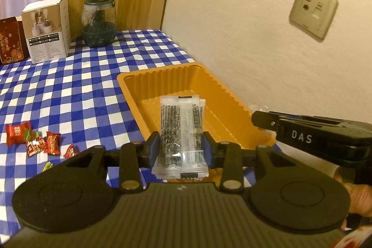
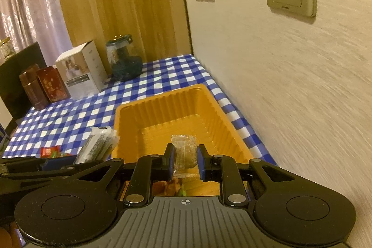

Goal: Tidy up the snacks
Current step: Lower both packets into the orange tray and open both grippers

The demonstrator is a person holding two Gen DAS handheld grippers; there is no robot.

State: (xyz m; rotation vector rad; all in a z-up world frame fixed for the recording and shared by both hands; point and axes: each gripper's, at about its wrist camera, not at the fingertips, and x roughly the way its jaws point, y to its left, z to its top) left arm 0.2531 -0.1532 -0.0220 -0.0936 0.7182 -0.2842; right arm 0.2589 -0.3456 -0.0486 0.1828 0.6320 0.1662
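Left hand-held gripper [image 1: 181,145] gripped seed packet [image 1: 180,131], long axis pointing far toward tray [image 1: 130,83]; right hand-held gripper [image 2: 185,160] clamped clear packet [image 2: 183,150] over tray, nearer.

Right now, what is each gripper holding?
Left gripper: closed on the dark-printed clear snack packet.
Right gripper: closed on a small clear wrapped snack.

Left view: close, looking down over the ribbed orange plastic tray [image 1: 186,76].
Right view: same, nearer the wall.
Shared: tray, blue-and-white checked tablecloth [image 2: 162,76].
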